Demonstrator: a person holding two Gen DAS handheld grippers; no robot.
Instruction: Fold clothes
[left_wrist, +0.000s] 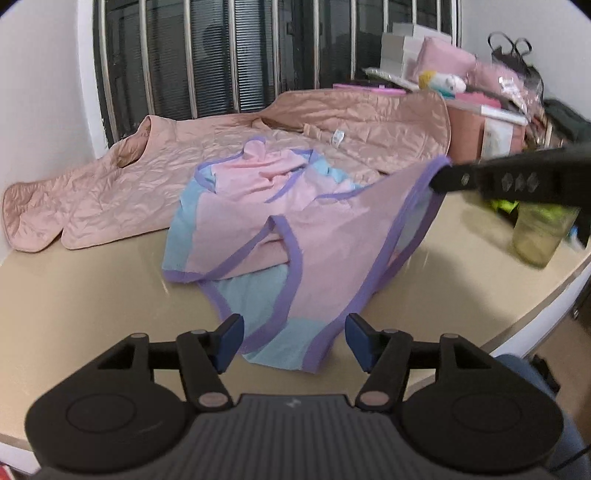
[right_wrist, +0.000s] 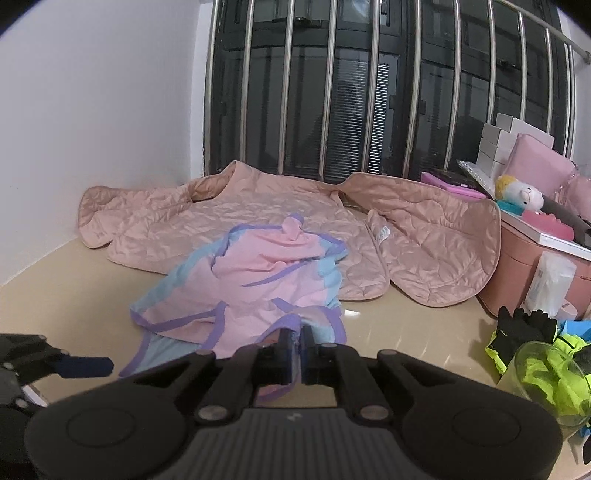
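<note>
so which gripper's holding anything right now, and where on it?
Right gripper is shut on the pink garment, pinching its purple-trimmed edge. Left gripper is open, holding nothing.

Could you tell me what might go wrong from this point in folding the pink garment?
1. The right gripper pinches only the purple-trimmed edge of the pink and blue garment; it could slip out.
2. The open left gripper holds nothing, so the cloth may bunch.
3. The clear glass cup stands close to the right gripper and might get knocked.

Two garments (right_wrist: 258, 280); two grippers (left_wrist: 293, 341); one glass (left_wrist: 541, 236)
</note>
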